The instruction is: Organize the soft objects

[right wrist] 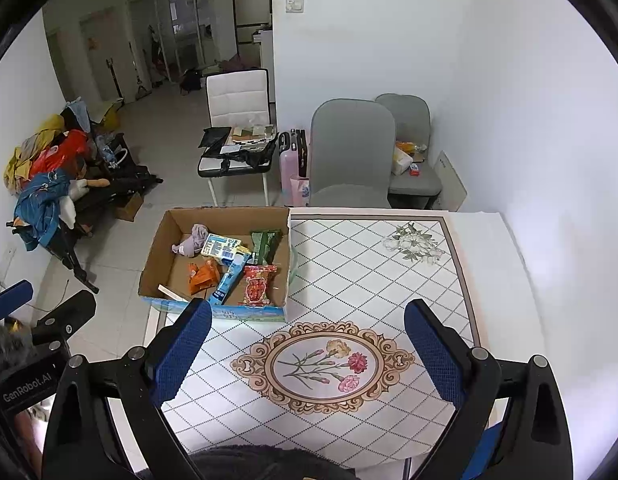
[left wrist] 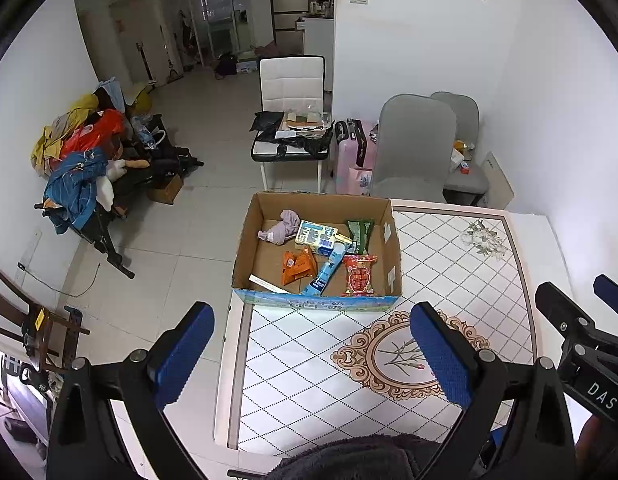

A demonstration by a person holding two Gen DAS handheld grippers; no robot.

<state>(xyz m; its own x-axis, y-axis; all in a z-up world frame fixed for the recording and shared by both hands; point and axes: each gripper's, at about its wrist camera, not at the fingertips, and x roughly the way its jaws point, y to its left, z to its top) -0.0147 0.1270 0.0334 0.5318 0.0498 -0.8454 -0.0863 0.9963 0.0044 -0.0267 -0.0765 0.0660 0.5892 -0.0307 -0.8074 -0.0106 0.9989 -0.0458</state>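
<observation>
Both grippers hover over the worktop, fingers spread and empty.

The soft things, a lilac cloth (left wrist: 281,226) and snack packets, lie in the cardboard box (left wrist: 391,240) at the worktop's (right wrist: 389,280) far-left corner. Left gripper (left wrist: 313,356) and right gripper (right wrist: 309,356) should reach in from above, clear of the box walls; bare worktop lies right of the box.

The left gripper (left wrist: 313,352) and right gripper (right wrist: 309,350) share a build: glossy black plastic frames, silver round screws at the pivots, jaws faced with textured blue rubber pads (left wrist: 187,354). White lettering "DAS" and "GenRobot.AI" marks their bodies. A dark fuzzy sleeve (left wrist: 349,456) shows below.
</observation>
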